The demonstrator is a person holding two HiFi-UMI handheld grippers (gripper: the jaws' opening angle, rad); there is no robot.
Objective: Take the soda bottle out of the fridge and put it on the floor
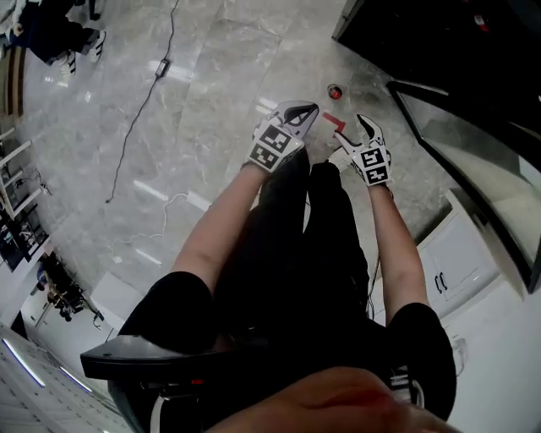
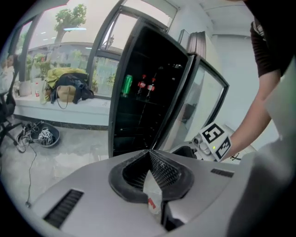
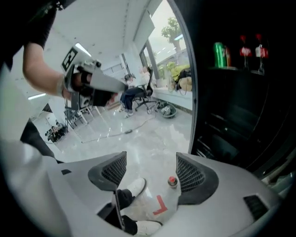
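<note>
Fridge (image 1: 406,25) cut off at head view's edge; shelf bottles (image 2: 151,87) too small for labels.

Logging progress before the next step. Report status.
Left gripper shut, empty; right gripper open, empty. Red-capped bottle on floor beside red tape mark. Two bottles, green can on fridge shelf. Shoes near mark.

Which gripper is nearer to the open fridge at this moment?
Right. The right gripper hangs just outside the fridge opening, with its jaws apart. The left gripper is farther out over the floor, on the right gripper's far side from the fridge.
</note>
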